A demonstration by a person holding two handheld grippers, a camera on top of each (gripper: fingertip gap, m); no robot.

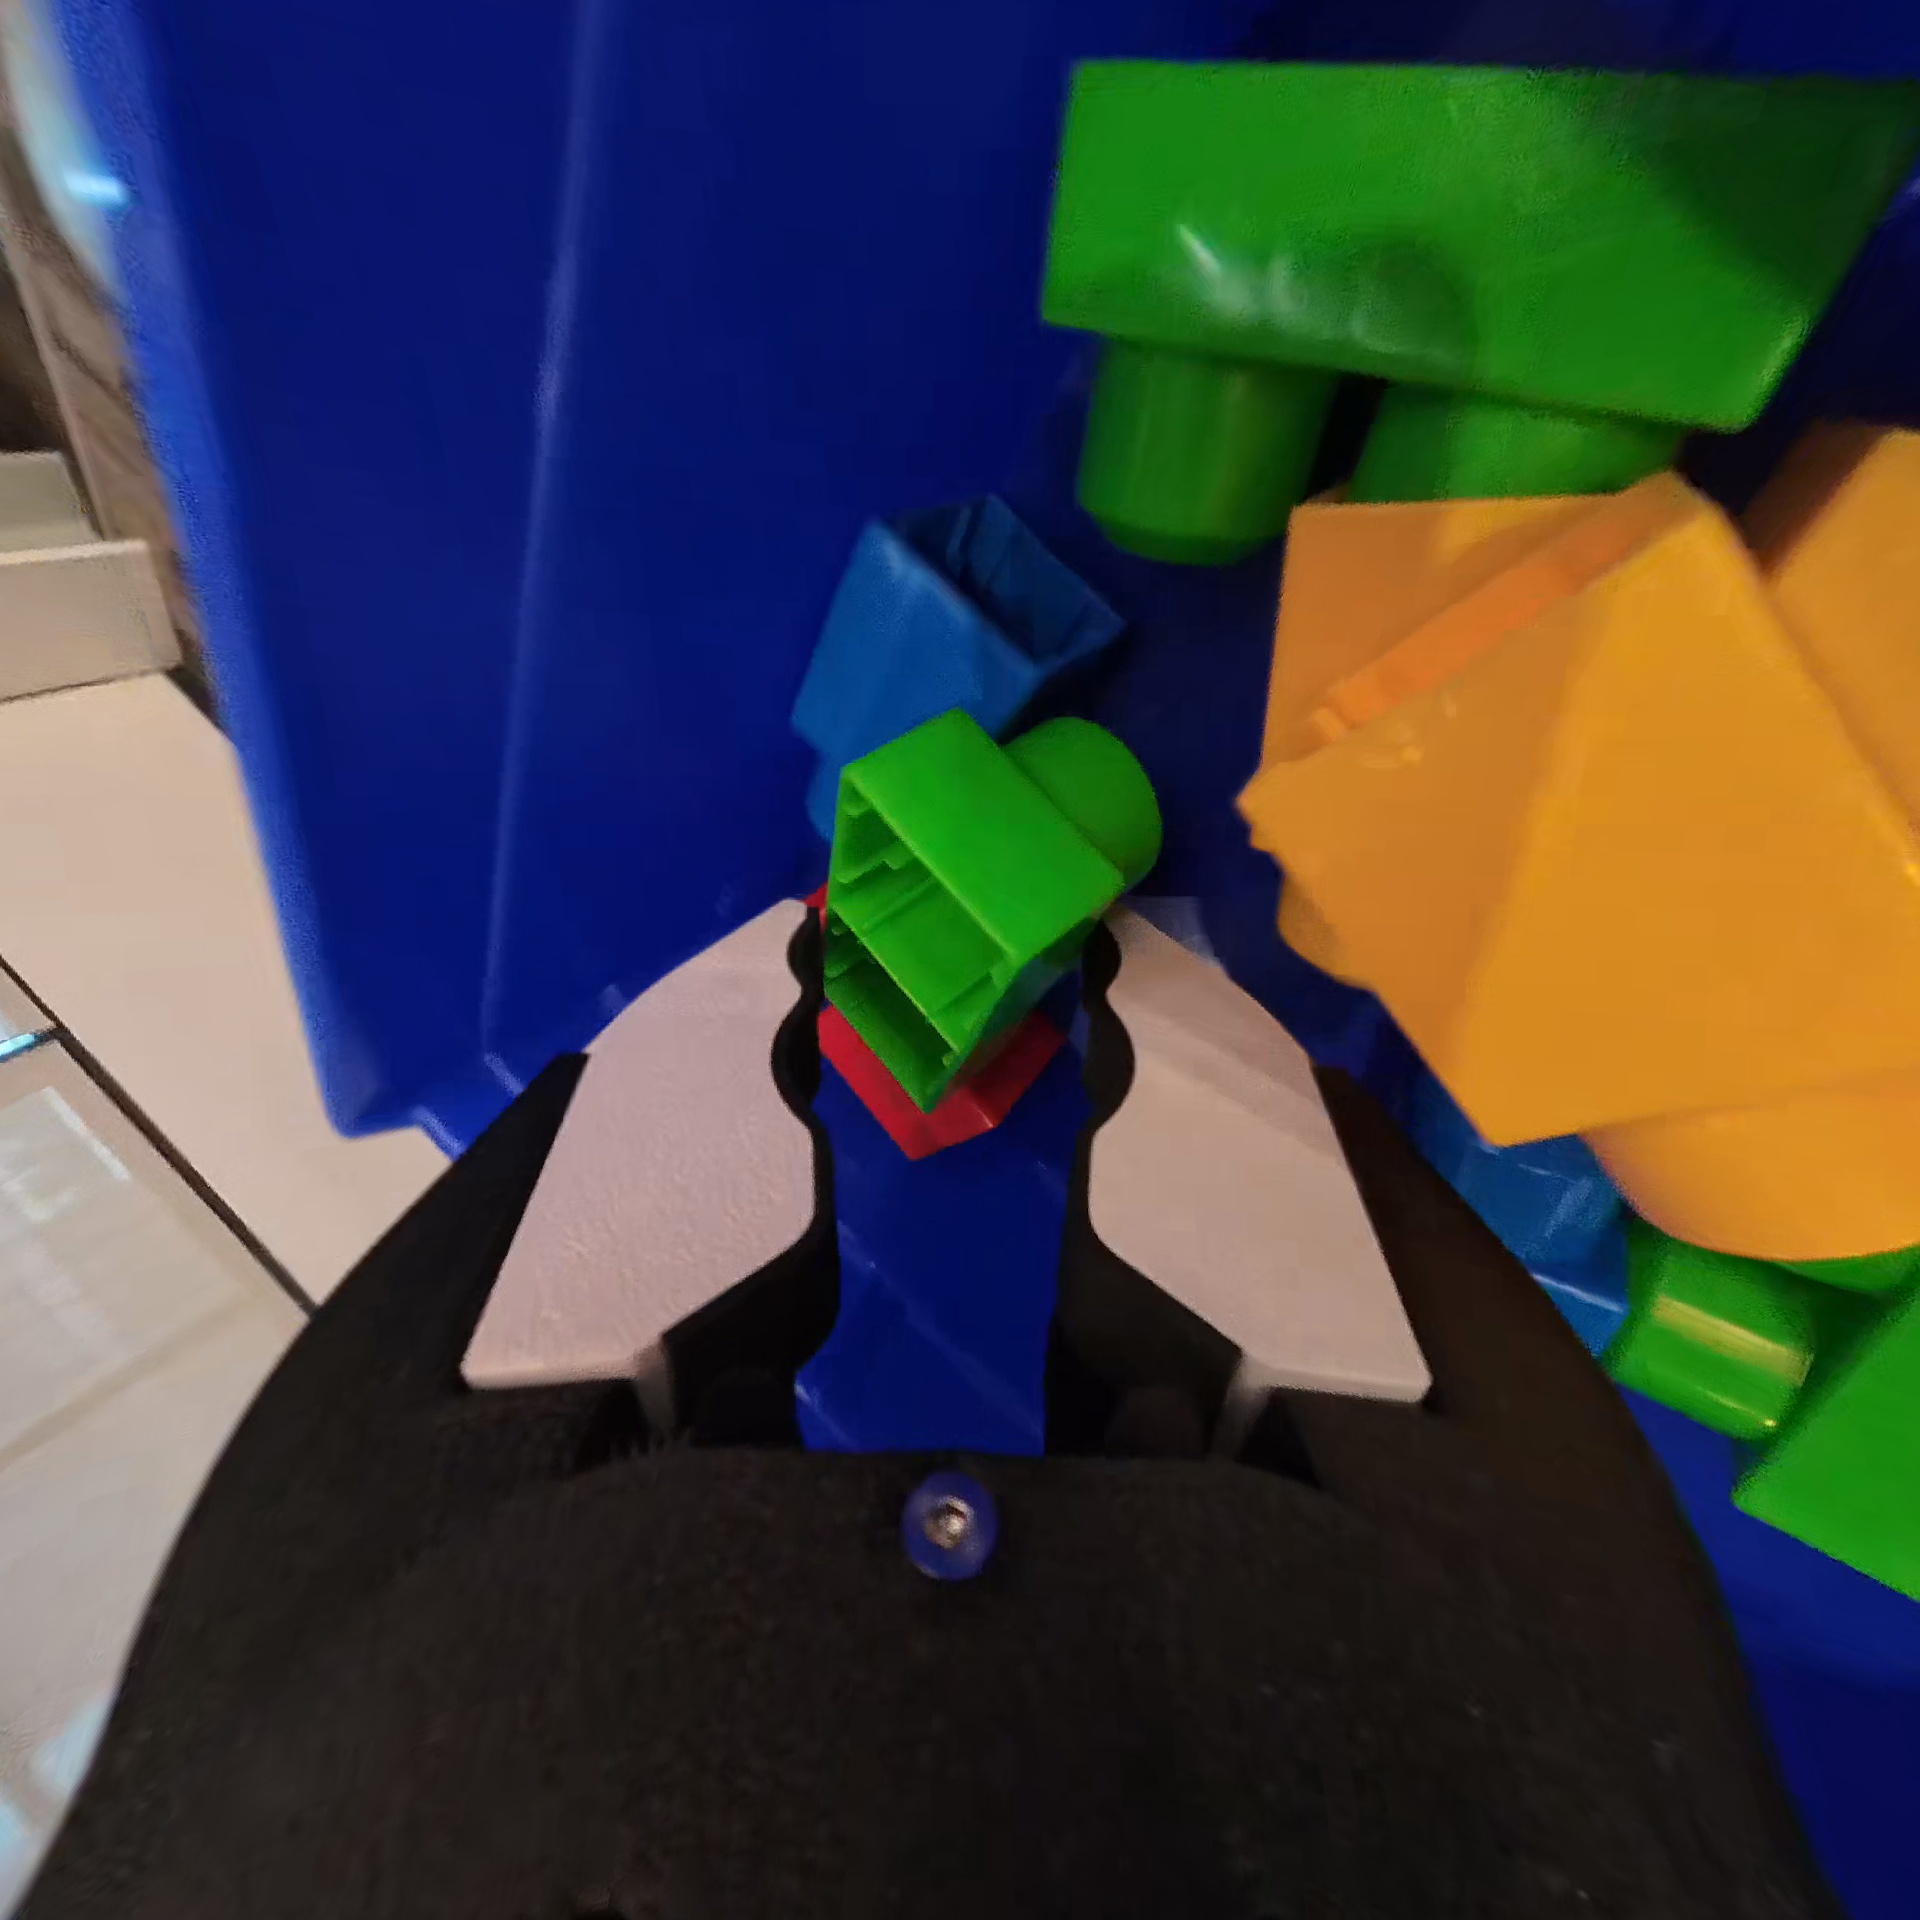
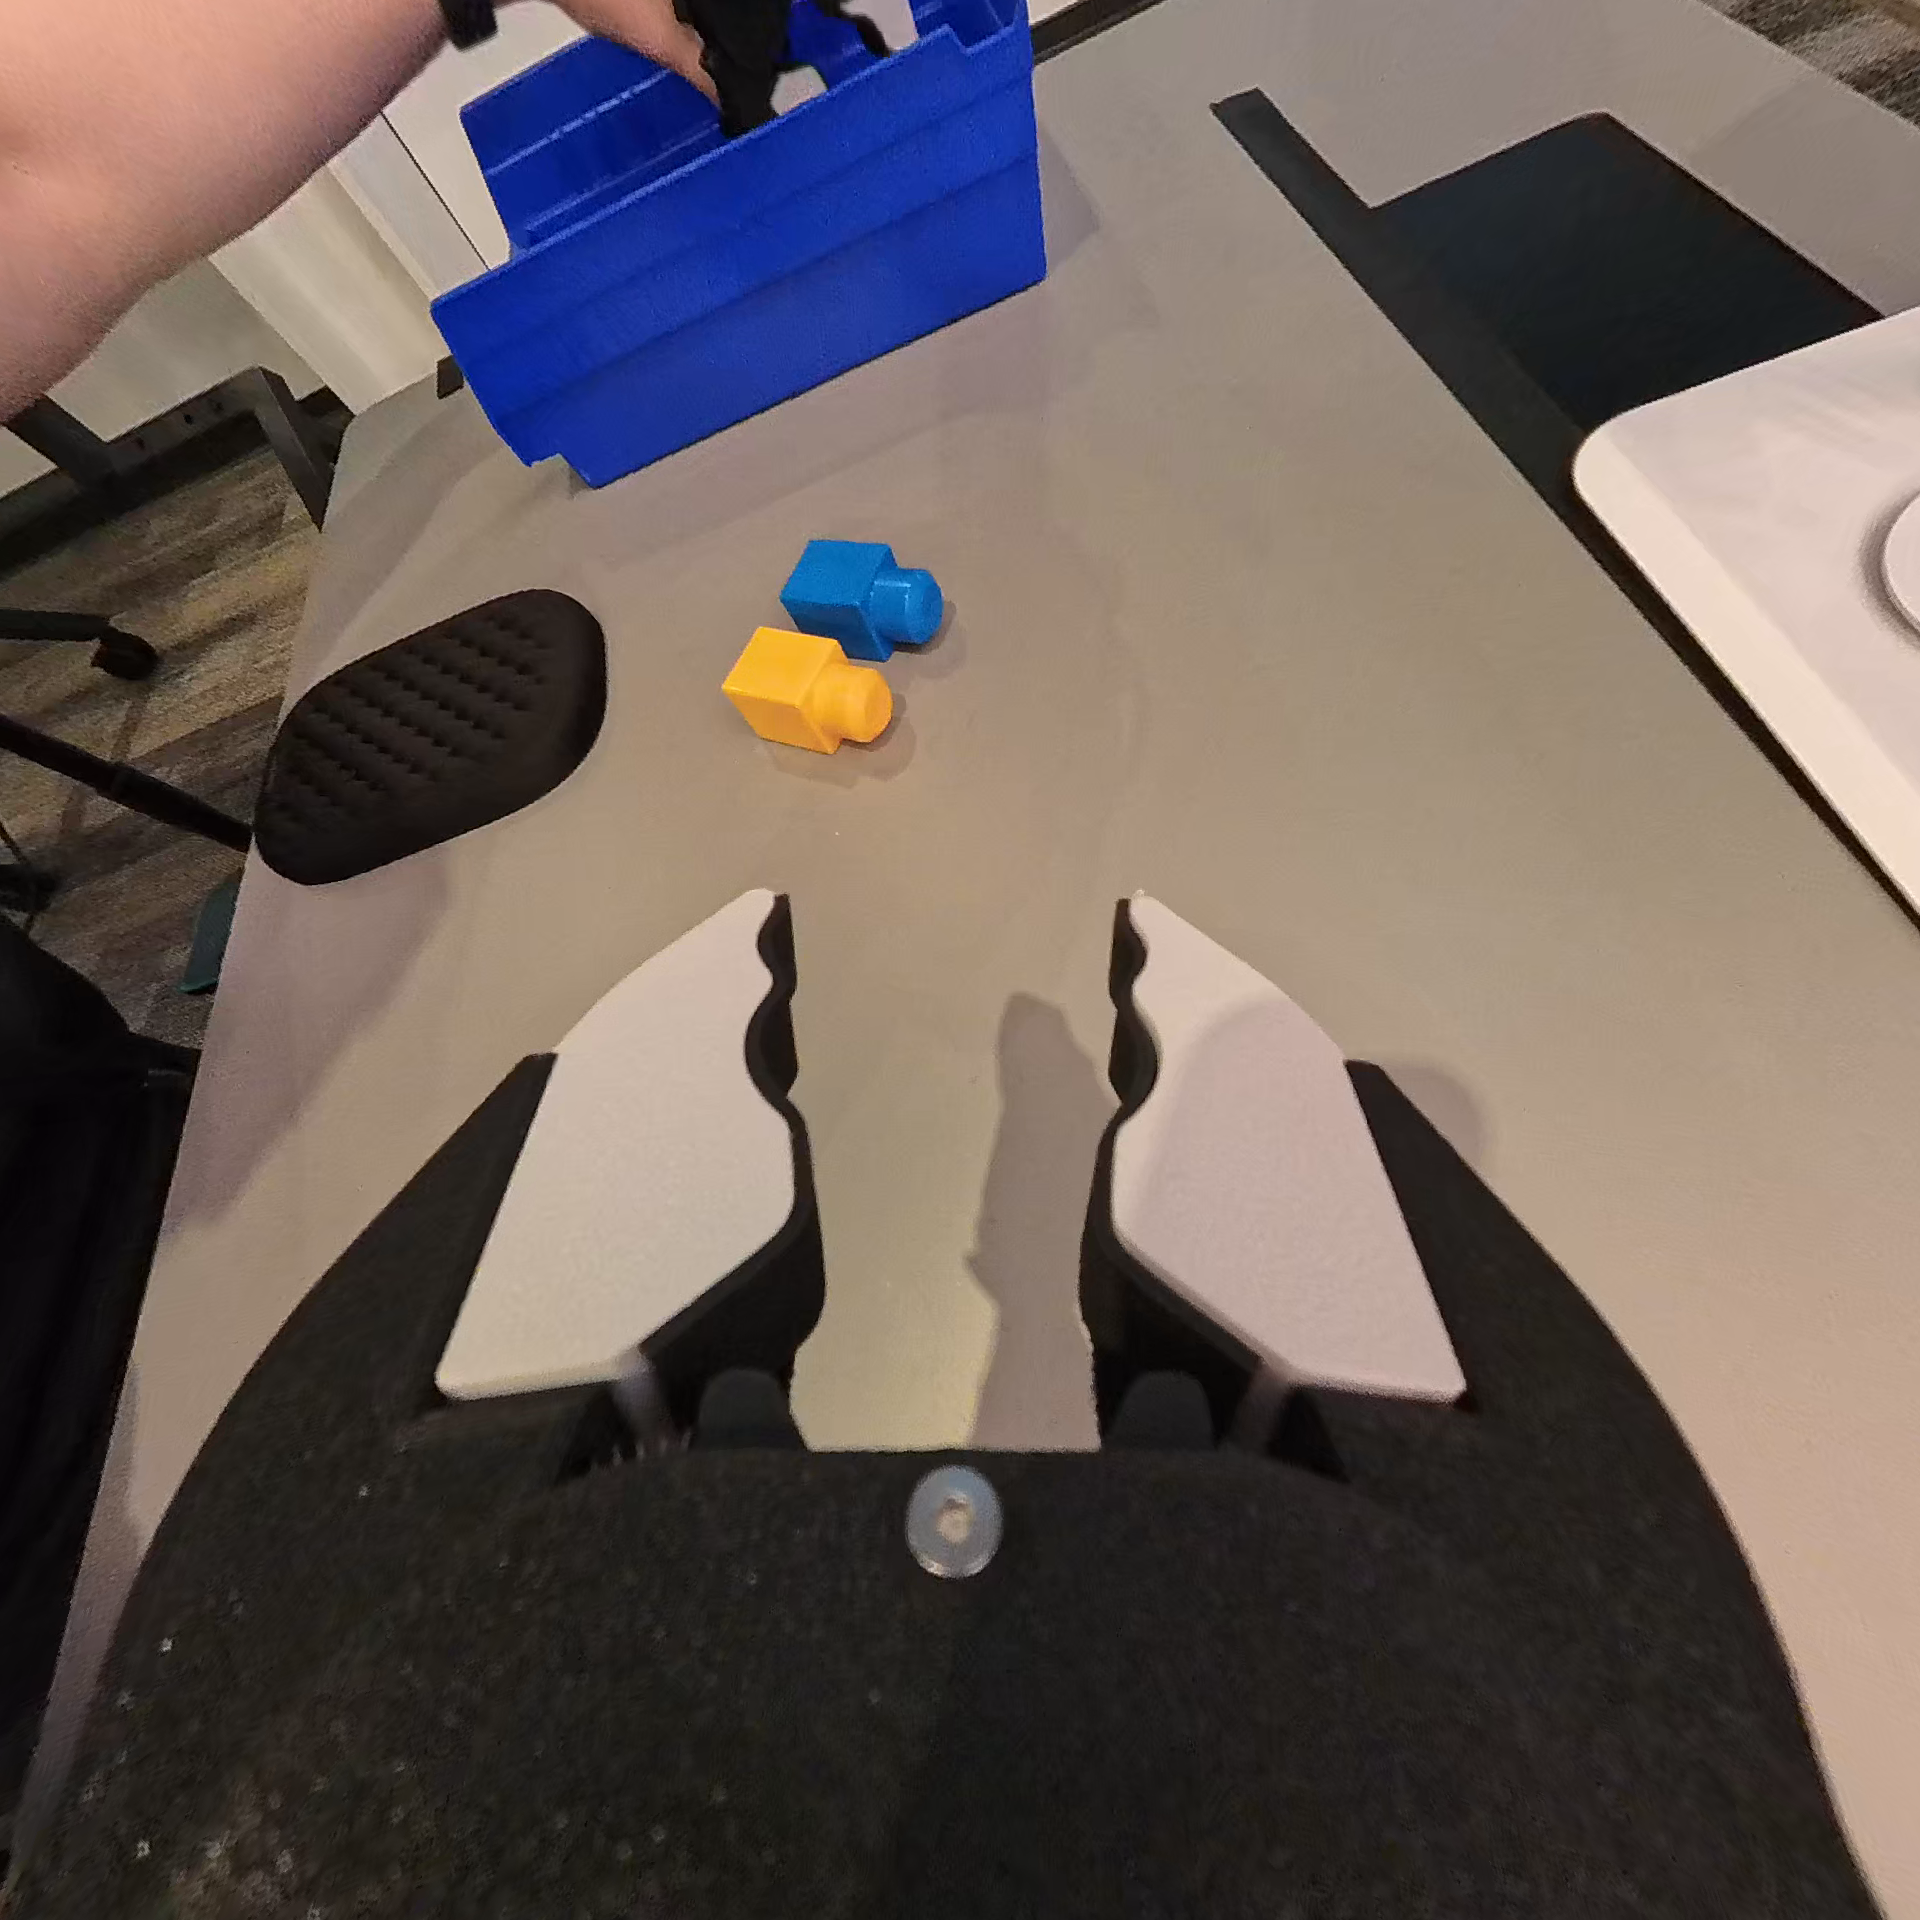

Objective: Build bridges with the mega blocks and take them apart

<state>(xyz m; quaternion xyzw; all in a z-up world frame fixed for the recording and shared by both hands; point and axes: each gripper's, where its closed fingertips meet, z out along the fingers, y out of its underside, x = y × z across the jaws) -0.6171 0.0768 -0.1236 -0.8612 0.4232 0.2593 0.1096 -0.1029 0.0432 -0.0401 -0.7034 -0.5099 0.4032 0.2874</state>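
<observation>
Reaching into the blue plastic bin (image 2: 748,281), left tongs (image 1: 951,935) pinch a small green single-stud plastic block (image 1: 966,894) above a red block (image 1: 935,1101), with bigger green and yellow blocks (image 1: 1621,831) crowding beside. Right tongs (image 2: 951,914) hover spread wide and empty over the grey tabletop (image 2: 1247,727). Small blue block (image 2: 857,600) and small yellow block (image 2: 805,689) lie on their sides just beside each other, near the bin.
</observation>
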